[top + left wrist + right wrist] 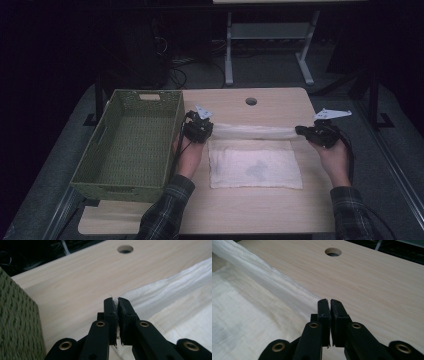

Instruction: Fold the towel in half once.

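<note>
A white cloth (255, 167) lies on the light wooden table (250, 210), with a faint grey stain near its middle. Its far edge is lifted off the table and stretched into a taut band between my two grippers. My left gripper (207, 129) is shut on the far left corner. In the left gripper view the jaws (117, 301) pinch a thin edge of the cloth (175, 287). My right gripper (301, 131) is shut on the far right corner. In the right gripper view its jaws (329, 302) close where the cloth (249, 305) ends.
An empty green woven basket (145, 96) stands on the left part of the table, close to my left hand; its wall (15, 322) appears in the left gripper view. A round cable hole (251, 101) sits near the table's far edge. Desk legs and cables lie beyond.
</note>
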Tool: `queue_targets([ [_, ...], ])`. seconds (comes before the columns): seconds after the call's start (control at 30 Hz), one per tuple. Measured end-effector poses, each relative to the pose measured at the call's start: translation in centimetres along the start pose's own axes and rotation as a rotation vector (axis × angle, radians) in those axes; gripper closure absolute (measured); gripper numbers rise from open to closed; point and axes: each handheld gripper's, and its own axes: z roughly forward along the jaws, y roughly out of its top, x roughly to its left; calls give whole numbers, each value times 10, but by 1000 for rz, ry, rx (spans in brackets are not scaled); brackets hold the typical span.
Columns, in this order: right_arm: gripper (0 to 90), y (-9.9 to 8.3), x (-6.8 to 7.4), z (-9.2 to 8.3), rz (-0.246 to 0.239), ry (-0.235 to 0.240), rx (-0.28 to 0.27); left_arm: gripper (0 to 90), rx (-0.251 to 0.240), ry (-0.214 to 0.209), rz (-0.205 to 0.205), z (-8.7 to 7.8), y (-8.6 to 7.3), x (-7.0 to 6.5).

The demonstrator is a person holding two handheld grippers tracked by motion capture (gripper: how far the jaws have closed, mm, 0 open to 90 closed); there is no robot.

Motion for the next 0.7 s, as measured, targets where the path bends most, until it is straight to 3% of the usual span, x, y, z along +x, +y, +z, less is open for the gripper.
queue_targets([
  [0.23,868,-17,15,-13,-20,24,2,857,28,5,19,-8,-18,-9],
  [0.33,868,-22,23,-18,-39,6,11,856,40,8,42,-13,-23,-16],
  [0.7,868,-46,42,-37,-56,31,25,856,81,-66,64,-34,-49,-26],
])
